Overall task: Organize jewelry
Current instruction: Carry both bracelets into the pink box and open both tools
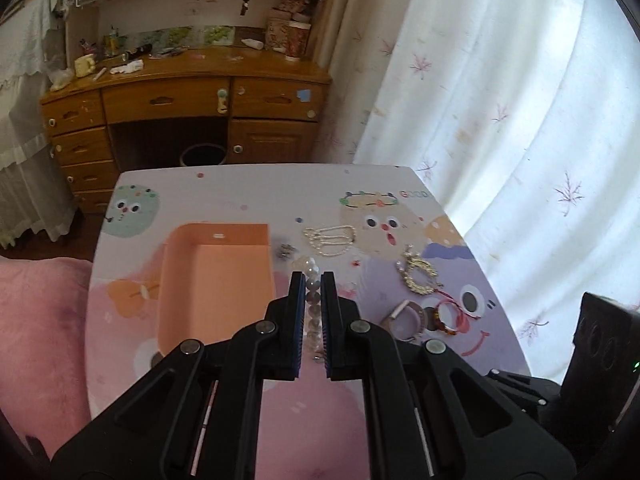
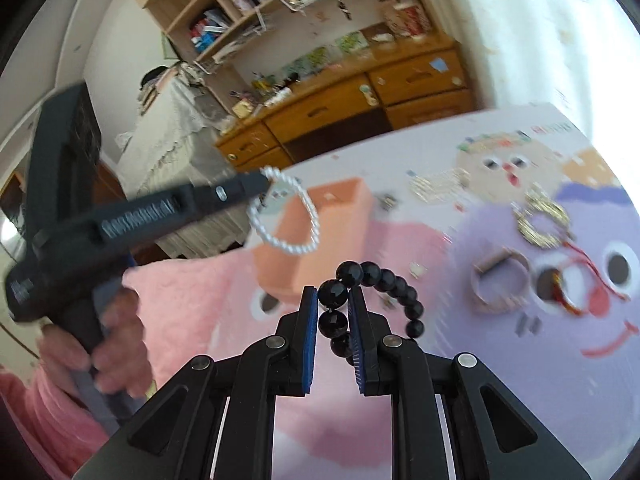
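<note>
Altogether two bracelets are gripped: one pale bracelet [image 1: 313,296], one black bracelet [image 2: 360,292].

1. The black plastic left gripper [image 1: 311,280] has blue ribbed pads and clamps a clear and grey glass-bead bracelet [image 1: 312,304], which looks pearly white in the right wrist view.
2. The black plastic right gripper [image 2: 333,295], also blue-padded, pinches a glossy black faceted-bead bracelet [image 2: 376,280].
3. The open orange cardboard box [image 1: 216,280] is plain peach-orange inside and out.
4. The white cartoon-printed tabletop [image 1: 248,196] carries pastel faces in mint green, beige, lilac and pink, with black-and-white eyes and a red smile.
5. The white pearl strand [image 1: 330,238] lies pale on the beige face.
6. The gold filigree brooch [image 1: 420,276] shines yellow.
7. The red cord bracelet [image 1: 452,314] lies on lilac.
8. The sheer white curtain [image 1: 520,100] bears faint pink-purple leaf sprigs.
</note>
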A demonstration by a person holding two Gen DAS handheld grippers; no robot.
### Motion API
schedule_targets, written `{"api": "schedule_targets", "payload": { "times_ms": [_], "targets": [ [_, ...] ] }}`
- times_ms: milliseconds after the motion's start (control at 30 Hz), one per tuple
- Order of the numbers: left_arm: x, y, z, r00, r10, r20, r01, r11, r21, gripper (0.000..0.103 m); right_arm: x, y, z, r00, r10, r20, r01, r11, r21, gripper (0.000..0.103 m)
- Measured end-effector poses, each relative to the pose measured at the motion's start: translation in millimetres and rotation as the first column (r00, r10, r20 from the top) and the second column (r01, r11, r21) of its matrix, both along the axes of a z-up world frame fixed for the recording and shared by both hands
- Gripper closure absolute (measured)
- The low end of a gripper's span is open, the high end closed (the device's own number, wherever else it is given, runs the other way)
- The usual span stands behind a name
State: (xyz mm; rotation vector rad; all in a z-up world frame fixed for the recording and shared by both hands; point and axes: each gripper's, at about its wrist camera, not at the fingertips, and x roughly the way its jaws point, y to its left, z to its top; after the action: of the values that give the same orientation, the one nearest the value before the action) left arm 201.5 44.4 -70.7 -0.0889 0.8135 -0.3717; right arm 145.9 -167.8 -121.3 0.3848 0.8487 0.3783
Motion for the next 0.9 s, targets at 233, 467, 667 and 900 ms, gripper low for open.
{"api": "schedule_targets", "payload": {
  "times_ms": [233, 467, 667, 900],
  "targets": [
    [29, 55, -22, 0.997, 0.076, -0.027, -0.076, 0.997, 0.023, 0.098, 46, 59, 18, 0.998, 0.041, 0.056, -0.044, 0.998, 0.044, 0.088],
    [51, 66, -46, 0.996, 0.062, -0.071, -0.061, 0.998, 0.015, 0.098, 79, 92, 16, 0.997, 0.038, 0.069, -0.038, 0.999, 0.002, 0.088],
    [64, 58, -58, 0.994, 0.045, -0.101, -0.043, 0.999, 0.018, 0.098, 101, 90, -4, 1.000, -0.003, 0.018, 0.002, 0.999, 0.052, 0.087],
    [75, 60, -75, 0.973, 0.129, -0.193, -0.121, 0.991, 0.051, 0.036, 102, 56, -25, 0.995, -0.096, -0.003, 0.096, 0.995, 0.038, 0.045]
  ]
}}
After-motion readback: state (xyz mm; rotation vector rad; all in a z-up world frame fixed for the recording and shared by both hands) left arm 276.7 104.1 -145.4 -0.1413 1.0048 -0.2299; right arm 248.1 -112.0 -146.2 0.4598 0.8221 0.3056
